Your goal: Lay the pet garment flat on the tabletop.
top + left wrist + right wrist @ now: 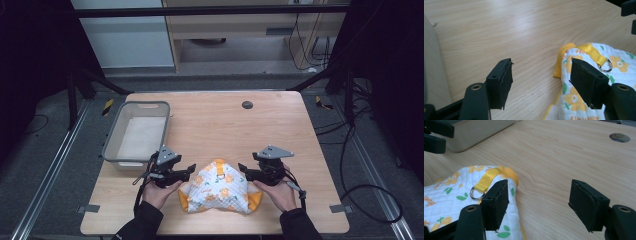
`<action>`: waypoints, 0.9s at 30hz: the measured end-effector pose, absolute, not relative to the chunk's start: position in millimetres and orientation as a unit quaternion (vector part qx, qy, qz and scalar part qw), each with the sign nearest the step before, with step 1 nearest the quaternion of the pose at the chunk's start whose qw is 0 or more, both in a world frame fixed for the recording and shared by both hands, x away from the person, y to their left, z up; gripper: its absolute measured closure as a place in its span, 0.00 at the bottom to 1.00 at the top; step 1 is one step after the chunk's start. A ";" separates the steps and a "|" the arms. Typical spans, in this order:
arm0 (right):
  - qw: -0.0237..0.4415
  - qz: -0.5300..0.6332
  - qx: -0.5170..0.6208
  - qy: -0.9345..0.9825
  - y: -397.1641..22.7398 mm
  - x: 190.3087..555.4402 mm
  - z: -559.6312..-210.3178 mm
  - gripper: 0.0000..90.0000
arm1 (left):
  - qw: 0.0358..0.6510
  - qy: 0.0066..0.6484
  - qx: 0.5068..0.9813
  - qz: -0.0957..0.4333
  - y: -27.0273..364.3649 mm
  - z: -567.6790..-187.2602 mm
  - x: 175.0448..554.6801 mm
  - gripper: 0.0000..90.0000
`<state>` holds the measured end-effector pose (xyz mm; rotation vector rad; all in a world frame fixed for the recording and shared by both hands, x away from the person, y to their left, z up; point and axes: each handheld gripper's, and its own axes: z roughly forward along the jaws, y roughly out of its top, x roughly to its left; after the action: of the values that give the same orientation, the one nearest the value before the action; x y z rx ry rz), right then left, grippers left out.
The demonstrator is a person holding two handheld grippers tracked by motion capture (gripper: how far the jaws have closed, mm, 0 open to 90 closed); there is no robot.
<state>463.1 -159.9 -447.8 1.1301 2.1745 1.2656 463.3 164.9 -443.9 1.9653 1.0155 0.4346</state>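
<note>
Small quilted flower-print garment [220, 189] lies flat at the near middle of the bench [280, 125], long axis left to right, its yellow strap with metal ring [605, 65] pointing away from the person. Left gripper [184, 173] and right gripper [246, 171] flank it about equally near, jaws spread wide and empty. Each gripper view has the inner jaw over the cloth edge and the outer one over bare wood, so either could likely pinch its side.

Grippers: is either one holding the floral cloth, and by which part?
Neither. Left gripper and right gripper are open, flanking the floral cloth.
</note>
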 end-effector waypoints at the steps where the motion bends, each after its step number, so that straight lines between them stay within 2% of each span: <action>1: 0.187 0.450 0.402 0.775 -158.9 463.4 -449.6 0.37 | 0.429 0.407 0.787 0.174 164.9 -443.9 463.3 0.37; 13: 0.165 0.439 0.387 0.794 -149.4 464.9 -463.9 0.46 | 0.405 0.388 0.813 0.155 146.2 -463.1 464.1 0.39; 20: 0.146 0.428 0.375 0.809 -141.1 464.8 -473.7 0.54 | 0.394 0.381 0.824 0.142 141.6 -470.2 465.6 0.45; 27: 0.128 0.425 0.376 0.813 -139.4 466.4 -479.7 0.61 | 0.387 0.371 0.834 0.127 136.2 -476.6 465.0 0.56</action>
<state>466.4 -139.4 -479.7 1.0932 2.3650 1.2375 465.0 136.2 -476.6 2.1242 0.9451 0.3242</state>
